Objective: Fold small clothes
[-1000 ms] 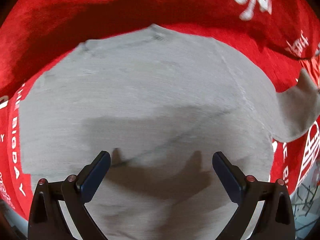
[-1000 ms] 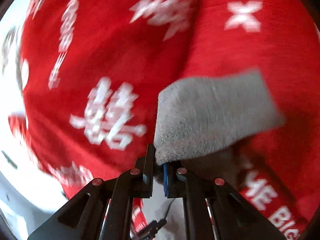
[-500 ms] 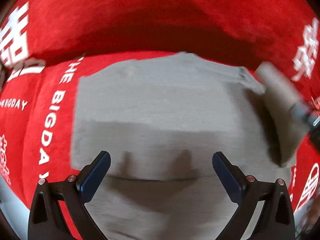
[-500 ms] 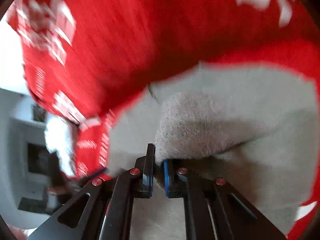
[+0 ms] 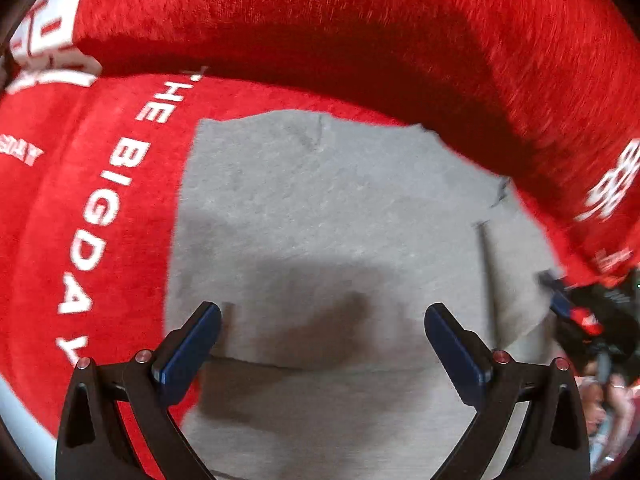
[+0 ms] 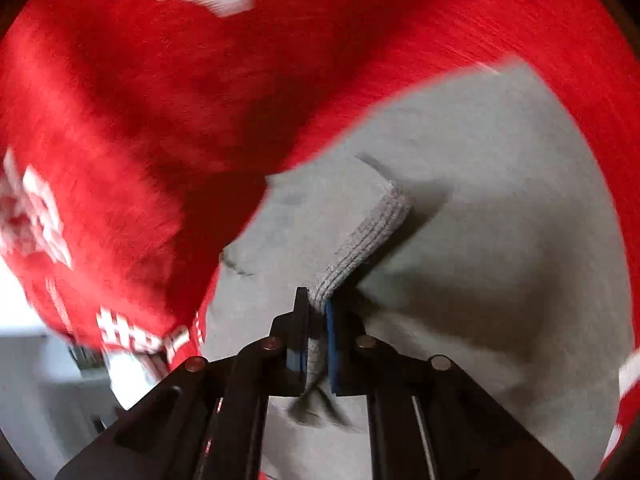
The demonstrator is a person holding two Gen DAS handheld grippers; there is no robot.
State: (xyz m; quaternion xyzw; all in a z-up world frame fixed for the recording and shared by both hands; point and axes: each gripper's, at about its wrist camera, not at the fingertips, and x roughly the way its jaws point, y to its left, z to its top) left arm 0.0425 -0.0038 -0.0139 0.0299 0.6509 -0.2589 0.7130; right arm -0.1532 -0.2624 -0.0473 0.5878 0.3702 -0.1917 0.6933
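Right gripper (image 6: 318, 312) pinches the grey garment's (image 6: 480, 208) cuff (image 6: 372, 236); lay it flat; left gripper (image 5: 322, 328) hovers, jaws open, empty.

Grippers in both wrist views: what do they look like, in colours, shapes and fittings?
The left gripper has two black angular fingers with triangular cut-outs, dark blue flat pads on their inner faces and round metal studs with a reddish tint at the joints. The right gripper is the same make: black frame, blue pads, round studs. No cables, sleeves or hands show.

One grey garment (image 5: 320, 220); one red cover (image 5: 360, 20)
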